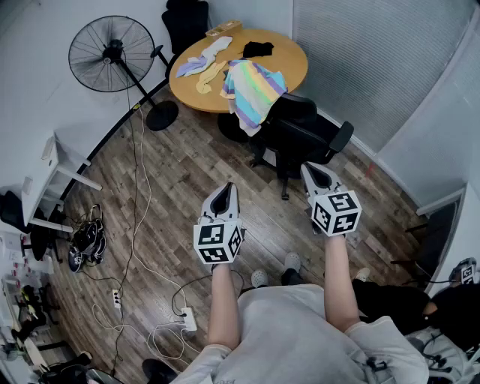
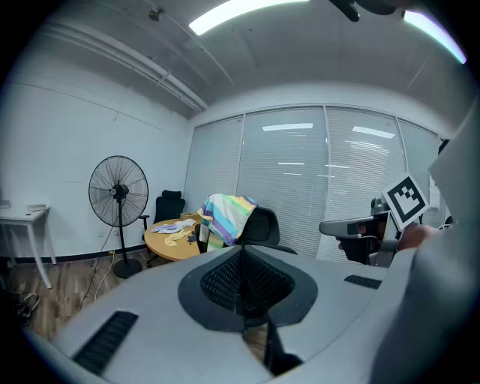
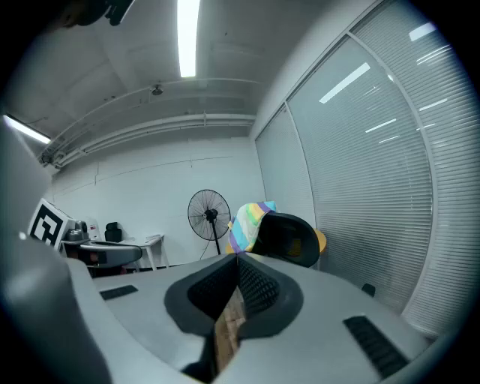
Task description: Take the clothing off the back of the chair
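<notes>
Left tongs [image 1: 223, 189] and right tongs [image 1: 315, 168] sit closed, empty; one striped garment [image 1: 251, 88] drapes one black chair [image 1: 300, 136].

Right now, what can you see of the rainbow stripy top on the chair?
The stripy top is soft-looking cloth with pastel bands of pink, yellow, green, blue and purple. It hangs crumpled over the back of the black chair, next to the round wooden table. Whether it also touches the table is unclear.

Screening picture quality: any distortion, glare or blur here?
Head view: edges bend from the wide lens, light even, striped garment on the chair sharp. Left gripper view: heavy fisheye, dark corners, ceiling light blown out. Right gripper view: same fisheye vignette, bright ceiling strip.
</notes>
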The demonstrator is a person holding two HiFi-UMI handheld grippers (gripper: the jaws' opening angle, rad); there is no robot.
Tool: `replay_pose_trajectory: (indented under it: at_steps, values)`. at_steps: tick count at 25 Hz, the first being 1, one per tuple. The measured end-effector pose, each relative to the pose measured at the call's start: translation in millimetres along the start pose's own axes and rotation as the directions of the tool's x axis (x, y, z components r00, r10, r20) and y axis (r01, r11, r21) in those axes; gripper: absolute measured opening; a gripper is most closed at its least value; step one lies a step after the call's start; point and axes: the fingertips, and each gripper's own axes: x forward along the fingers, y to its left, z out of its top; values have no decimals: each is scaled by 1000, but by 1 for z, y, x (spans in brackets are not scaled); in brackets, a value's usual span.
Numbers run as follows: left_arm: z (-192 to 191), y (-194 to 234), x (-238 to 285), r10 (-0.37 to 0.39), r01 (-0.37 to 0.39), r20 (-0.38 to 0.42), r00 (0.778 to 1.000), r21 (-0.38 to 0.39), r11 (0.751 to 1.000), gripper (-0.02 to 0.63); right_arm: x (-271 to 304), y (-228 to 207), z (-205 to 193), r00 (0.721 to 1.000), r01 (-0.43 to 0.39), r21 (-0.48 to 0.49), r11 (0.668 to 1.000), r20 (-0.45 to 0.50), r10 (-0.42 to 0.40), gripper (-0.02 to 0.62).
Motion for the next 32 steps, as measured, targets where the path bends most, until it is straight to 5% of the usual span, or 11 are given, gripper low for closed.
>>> replay_pose_trajectory:
  at_steps: [6,13,18,32]
  values:
    - [4,-12,22,7,-7,-3,1000,4,1000,29,4,-22,8,1000,-25,-40,999,4,25,23]
    - [4,-21,58,57,-57,-29,998,-6,998,29,7,-50,24,982,-186,10,982,39,186,23]
    - [9,-21,68,119,-120,-30,992,-40,992,28,6,-86,32,980,-193,27,981,61,191,23]
    - [14,27,141,93,-94,-20,995,-99,991,28,71,-126,40,963,-265,122,956,78,257,23]
